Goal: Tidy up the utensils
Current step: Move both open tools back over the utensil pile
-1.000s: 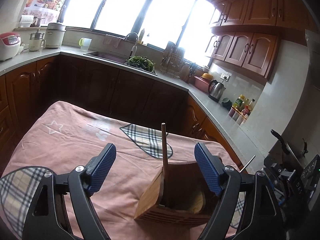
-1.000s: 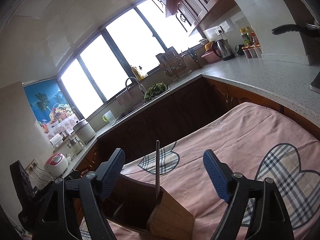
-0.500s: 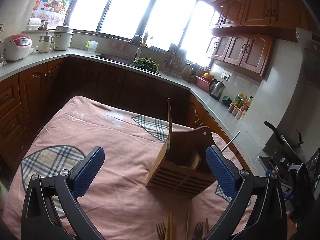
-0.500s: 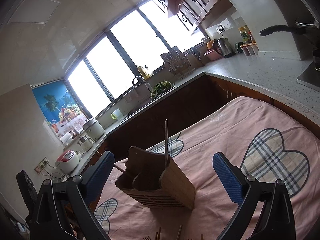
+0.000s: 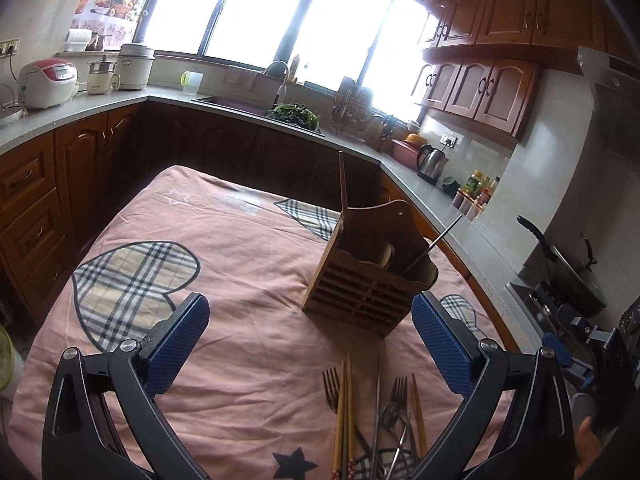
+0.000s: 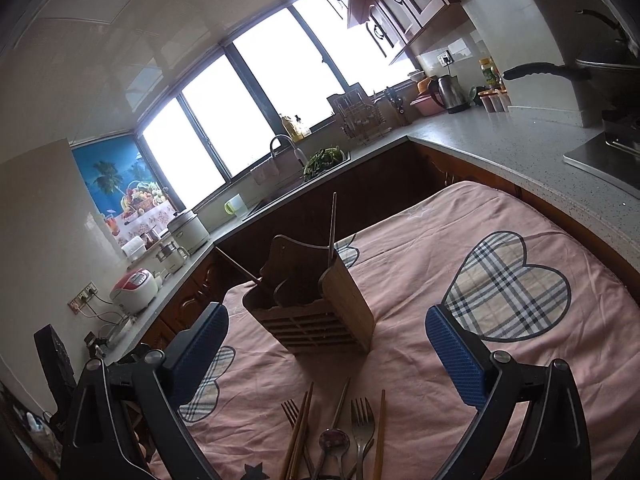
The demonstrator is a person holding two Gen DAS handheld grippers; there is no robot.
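A wooden utensil holder (image 5: 370,276) stands on the pink tablecloth (image 5: 224,264); it also shows in the right wrist view (image 6: 316,304). A wooden chopstick (image 5: 343,184) and a thin metal stick (image 5: 434,244) stand in it. A pile of forks, spoons and chopsticks (image 5: 372,412) lies on the cloth in front of the holder, also in the right wrist view (image 6: 340,432). My left gripper (image 5: 310,344) is open and empty, above the pile. My right gripper (image 6: 326,354) is open and empty, between pile and holder.
Kitchen counters (image 5: 256,108) with a sink, rice cooker (image 5: 46,84) and kettle (image 5: 431,162) run around the table. Dark wooden cabinets stand behind the table's far edge. A pan (image 5: 568,268) sits on the stove at the right.
Both grippers have pulled back and up from the holder, still open. The holder now sits farther away and the pile of utensils has come into view at the bottom.
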